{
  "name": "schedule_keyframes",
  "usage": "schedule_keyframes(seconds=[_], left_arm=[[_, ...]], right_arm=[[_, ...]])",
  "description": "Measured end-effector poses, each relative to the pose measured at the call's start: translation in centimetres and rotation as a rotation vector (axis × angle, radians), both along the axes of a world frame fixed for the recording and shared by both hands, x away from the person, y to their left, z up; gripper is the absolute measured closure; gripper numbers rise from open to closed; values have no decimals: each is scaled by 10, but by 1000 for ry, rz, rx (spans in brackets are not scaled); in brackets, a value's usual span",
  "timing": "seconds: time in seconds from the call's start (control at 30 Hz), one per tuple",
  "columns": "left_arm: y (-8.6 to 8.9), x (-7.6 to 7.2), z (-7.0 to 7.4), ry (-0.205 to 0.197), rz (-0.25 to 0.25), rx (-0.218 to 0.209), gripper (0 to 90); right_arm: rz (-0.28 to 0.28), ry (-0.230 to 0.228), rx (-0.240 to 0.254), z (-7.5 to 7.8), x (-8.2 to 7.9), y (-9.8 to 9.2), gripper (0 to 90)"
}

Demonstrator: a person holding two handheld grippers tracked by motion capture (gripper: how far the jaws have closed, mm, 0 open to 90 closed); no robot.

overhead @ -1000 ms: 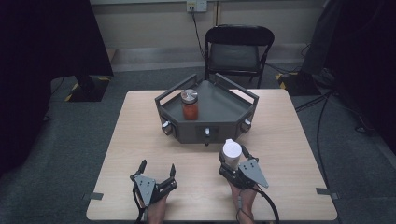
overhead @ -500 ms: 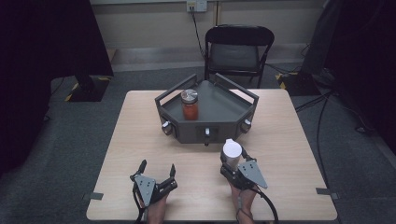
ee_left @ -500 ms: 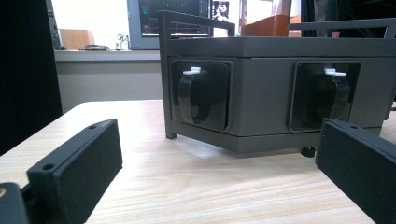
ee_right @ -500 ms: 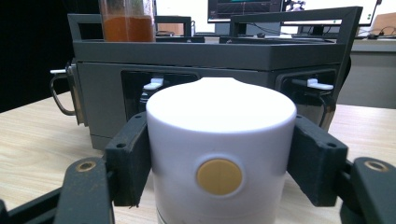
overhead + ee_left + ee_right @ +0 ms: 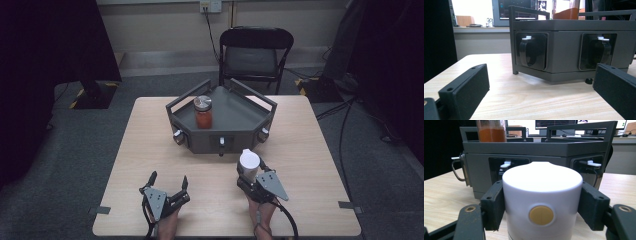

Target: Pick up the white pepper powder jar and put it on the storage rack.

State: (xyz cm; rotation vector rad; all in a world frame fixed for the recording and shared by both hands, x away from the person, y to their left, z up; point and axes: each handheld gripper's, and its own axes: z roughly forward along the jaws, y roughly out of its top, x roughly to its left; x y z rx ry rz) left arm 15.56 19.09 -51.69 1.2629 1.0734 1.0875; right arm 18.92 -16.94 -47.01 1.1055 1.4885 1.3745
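A dark grey angular tray stand (image 5: 235, 117) sits at the table's far middle, with a jar of orange-red contents and a metal lid (image 5: 202, 112) on top. My right gripper (image 5: 249, 172) is shut on a white cylindrical container (image 5: 249, 163), which in the right gripper view (image 5: 542, 202) has a round yellow dot on its side and a black pad pressed on each flank. My left gripper (image 5: 168, 180) rests open near the front edge, jaws wide apart in the left gripper view (image 5: 541, 87), nothing between them.
The stand's front faces carry black latches with white tabs (image 5: 527, 51) and small knobs (image 5: 221, 145). A black folding chair (image 5: 256, 52) stands beyond the table. Cables (image 5: 345, 125) trail on the carpet at right. Bare wooden tabletop (image 5: 145, 145) lies left of the stand.
The right gripper with the white container has shifted very slightly; the left gripper, the jar and the stand stay where they were.
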Motion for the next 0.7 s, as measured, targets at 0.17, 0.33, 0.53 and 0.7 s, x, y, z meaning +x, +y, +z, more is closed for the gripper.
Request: schedule_keyframes(seconds=[0.17,0.33,0.53,0.7], left_arm=[[0,0,0,0,0,0,0],[0,0,0,0,-1,0,0],[0,0,0,0,-1,0,0],[0,0,0,0,0,0,0]], right_arm=[[15,-2,-5,7,-1,-1,301],[31,-6,-8,13,-1,-3,301],[44,-8,-9,18,-1,-6,302],[58,-12,-3,23,-2,-9,301]])
